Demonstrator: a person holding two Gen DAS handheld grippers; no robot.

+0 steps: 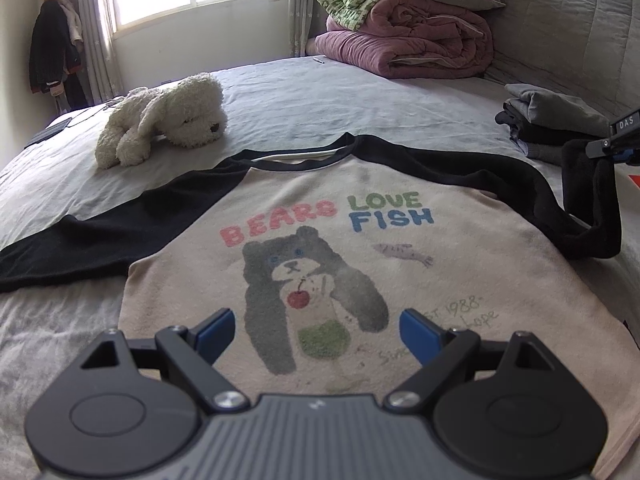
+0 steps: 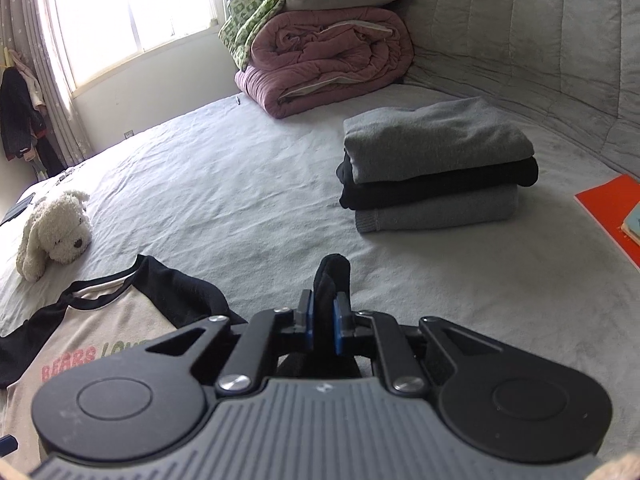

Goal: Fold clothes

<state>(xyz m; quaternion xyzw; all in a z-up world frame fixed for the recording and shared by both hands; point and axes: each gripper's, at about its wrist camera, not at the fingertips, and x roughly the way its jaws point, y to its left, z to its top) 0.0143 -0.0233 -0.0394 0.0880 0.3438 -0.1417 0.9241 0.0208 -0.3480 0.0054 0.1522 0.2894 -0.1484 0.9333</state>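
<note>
1. Broadly, bare grey bed [image 2: 240, 208] sheet lies between the raglan T-shirt [image 1: 340, 248], plush dog [image 1: 168, 120] and folded stack [image 2: 436, 172].
2. Left tool [image 1: 316, 334] hovers spread above the shirt's print.
3. Right tool [image 2: 323, 326] pinches the lifted black sleeve [image 2: 330, 280].

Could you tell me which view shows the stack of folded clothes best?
The right wrist view: the stack of folded clothes sits whole there, grey over black over grey. The left wrist view catches only part of it at the right edge.
</note>
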